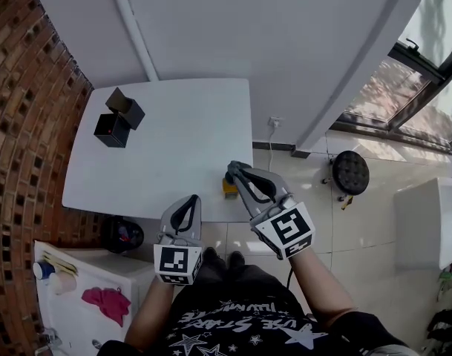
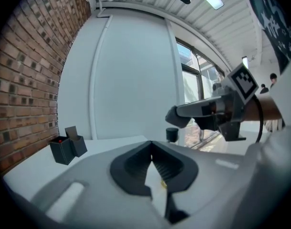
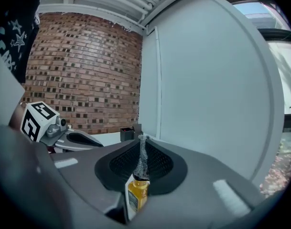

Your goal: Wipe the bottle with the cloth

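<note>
Our right gripper (image 1: 231, 172) pinches the cloth (image 3: 142, 156) above the bottle (image 3: 137, 194) at the table's (image 1: 181, 139) near right corner; our left gripper (image 1: 191, 200) is closed and empty.

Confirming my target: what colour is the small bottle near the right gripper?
Amber-yellow; the small bottle shows best in the right gripper view.

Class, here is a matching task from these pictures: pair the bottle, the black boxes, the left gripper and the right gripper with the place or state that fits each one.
Column A
1. bottle
2. black boxes
3. left gripper
4. right gripper

Column B
a. shut on the grey cloth
b. on the far left part of the table
c. shut, with nothing between the jaws
d. yellow, at the table's near edge

Pairs: 1-d, 2-b, 3-c, 4-a
</note>
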### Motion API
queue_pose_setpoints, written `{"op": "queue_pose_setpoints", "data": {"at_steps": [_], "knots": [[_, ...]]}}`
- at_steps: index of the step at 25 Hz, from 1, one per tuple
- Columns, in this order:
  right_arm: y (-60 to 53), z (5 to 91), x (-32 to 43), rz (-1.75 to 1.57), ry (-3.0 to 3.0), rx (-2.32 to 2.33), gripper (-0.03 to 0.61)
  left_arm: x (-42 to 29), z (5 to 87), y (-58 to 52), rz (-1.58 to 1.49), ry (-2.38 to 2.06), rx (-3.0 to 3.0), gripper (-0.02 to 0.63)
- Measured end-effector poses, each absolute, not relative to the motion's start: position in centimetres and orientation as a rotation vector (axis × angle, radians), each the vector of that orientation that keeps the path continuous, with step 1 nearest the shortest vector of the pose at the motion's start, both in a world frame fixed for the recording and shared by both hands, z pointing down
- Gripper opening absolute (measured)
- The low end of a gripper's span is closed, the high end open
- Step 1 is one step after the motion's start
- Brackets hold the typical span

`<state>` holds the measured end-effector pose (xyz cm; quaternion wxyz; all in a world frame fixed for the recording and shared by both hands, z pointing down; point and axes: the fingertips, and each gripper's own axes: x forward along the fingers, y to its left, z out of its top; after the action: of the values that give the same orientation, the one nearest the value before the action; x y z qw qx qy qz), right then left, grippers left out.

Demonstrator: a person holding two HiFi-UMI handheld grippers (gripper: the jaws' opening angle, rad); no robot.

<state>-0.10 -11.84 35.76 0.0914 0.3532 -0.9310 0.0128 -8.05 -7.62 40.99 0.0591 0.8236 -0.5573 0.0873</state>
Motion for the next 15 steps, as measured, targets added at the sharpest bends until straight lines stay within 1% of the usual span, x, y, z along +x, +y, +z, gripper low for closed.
{"op": "queue_pose_setpoints", "data": {"at_steps": [5,15], "knots": [[-12.0,36.8,-0.9,0.006,-2.675,1.046,0.035,-8.1,40.8,-7.9,0.258,-1.654,2.527,0.004],[-9.9,37.1,-2.2,-0.002,-2.688,0.977,0.035,-8.5,41.5,-9.1,0.267,-1.611,2.546,0.004]]}}
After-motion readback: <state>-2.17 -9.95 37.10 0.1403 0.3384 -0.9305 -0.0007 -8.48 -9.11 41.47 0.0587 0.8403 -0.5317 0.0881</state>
